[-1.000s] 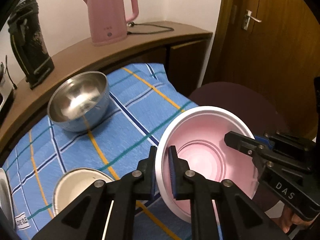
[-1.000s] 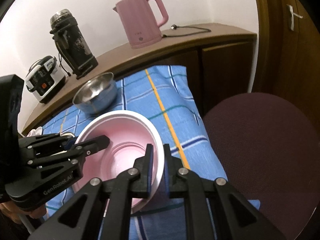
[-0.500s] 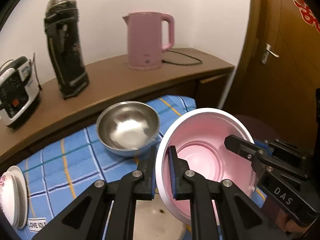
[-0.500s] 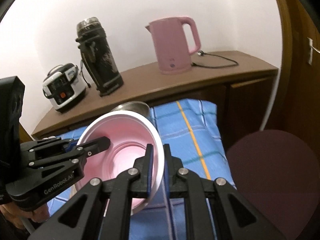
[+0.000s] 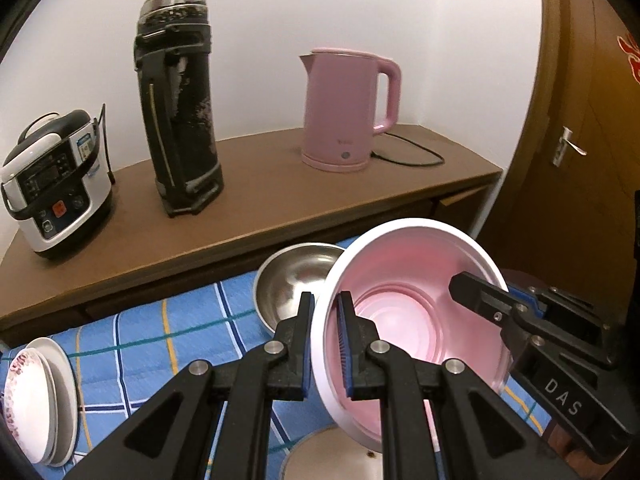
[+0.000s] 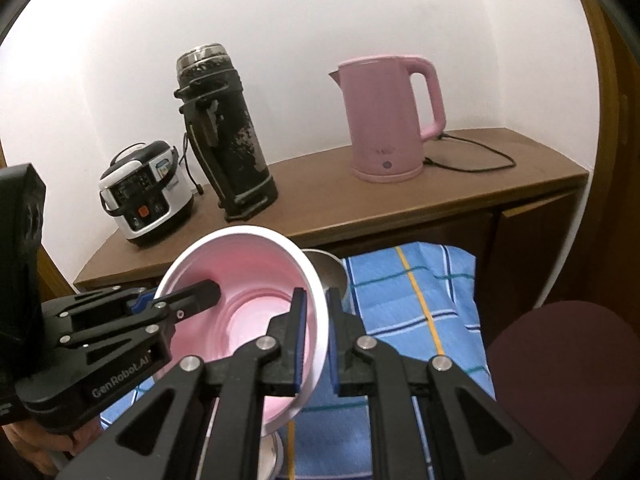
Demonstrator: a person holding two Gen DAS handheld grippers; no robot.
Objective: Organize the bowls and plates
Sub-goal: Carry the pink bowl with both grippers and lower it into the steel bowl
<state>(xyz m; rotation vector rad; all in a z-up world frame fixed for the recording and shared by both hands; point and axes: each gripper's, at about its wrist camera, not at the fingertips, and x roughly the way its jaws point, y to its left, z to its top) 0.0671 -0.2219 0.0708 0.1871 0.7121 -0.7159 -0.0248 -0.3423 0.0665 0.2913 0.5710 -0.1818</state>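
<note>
Pink bowl (image 5: 412,320), tilted above the checked desk (image 5: 160,344), is pinched at opposite rims by closed left fingers (image 5: 323,344) and right fingers (image 6: 316,340). Uneven pull could slip it onto the steel bowl (image 5: 292,280) beyond.

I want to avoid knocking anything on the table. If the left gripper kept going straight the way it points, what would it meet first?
Probably the steel bowl, just beyond the left gripper, which is shut on the pink bowl; depth is unclear.

Both claws are matte black plastic with silver screws and blue ribbed pads; left claw (image 5: 324,340) reads "GenRobot.AI", right claw (image 6: 316,340) reads "DAS"
</note>
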